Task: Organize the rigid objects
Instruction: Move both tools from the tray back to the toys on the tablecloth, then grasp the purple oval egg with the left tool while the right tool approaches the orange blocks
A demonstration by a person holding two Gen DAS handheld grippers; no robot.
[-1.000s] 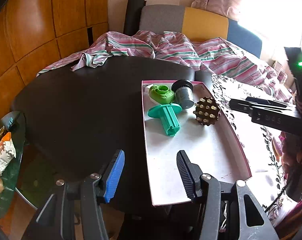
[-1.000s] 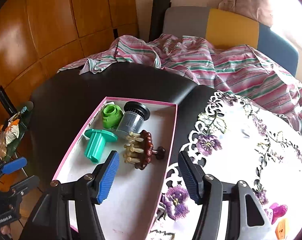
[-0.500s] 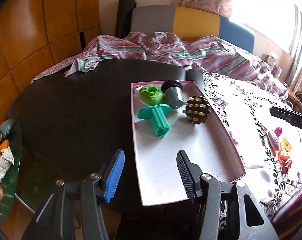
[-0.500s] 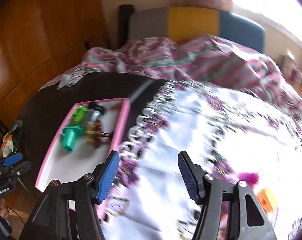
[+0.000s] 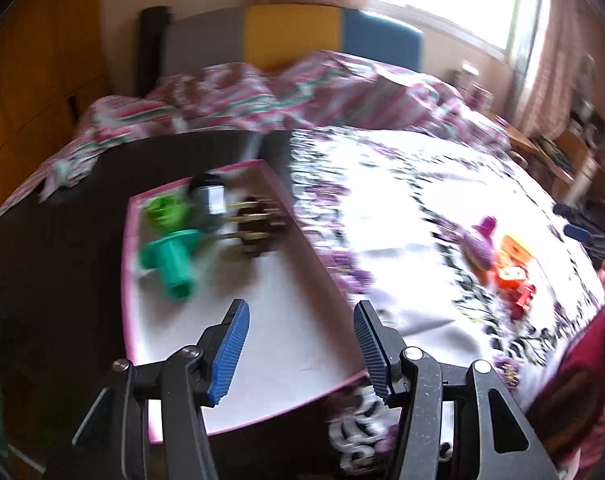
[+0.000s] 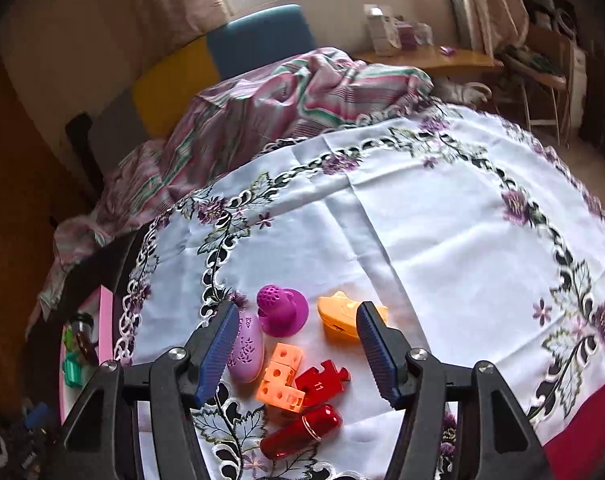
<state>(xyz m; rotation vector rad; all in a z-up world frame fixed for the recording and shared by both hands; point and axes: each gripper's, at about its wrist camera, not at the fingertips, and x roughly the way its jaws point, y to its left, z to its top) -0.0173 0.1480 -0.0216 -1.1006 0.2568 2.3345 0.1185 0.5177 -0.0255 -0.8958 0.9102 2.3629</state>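
Left wrist view: left claw point(image 5: 298, 344) is hanging open and empty at bottom centre, over the near end of the pink-rimmed tray point(image 5: 127, 280). Frame is smearing now where it was sharp a second ago, and the view has swung right: the white embroidered cloth point(image 5: 402, 216) is now filling the right half, with the loose pile showing at mid right. Tray contents are sitting unchanged at its far end, upper left of centre: green ring piece point(image 5: 164, 212), grey-black cylinder point(image 5: 210, 200), teal flanged peg point(image 5: 174, 258), brown studded ball point(image 5: 256, 228). Right claw is just peeking in at the far right edge, too blurred to read there.

Right wrist view: right claw point(image 6: 298, 350) is also open, nothing between the fingers. A second ago it was looking down on the tray; now the tray is only a sliver at lower left and the claw is framing the unsorted pile at bottom centre. Lilac oval case point(image 6: 246, 350) is just beside the left finger, magenta perforated cap point(image 6: 282, 312) and orange clip point(image 6: 342, 316) sitting behind, orange cheese block point(image 6: 282, 376), red puzzle piece point(image 6: 322, 380) and red capsule point(image 6: 302, 430) nearer the lens.

Read: drop-off looks finished, right hand is lining up the next pick. Six pieces still on the tabletop cloth, four in the tray.
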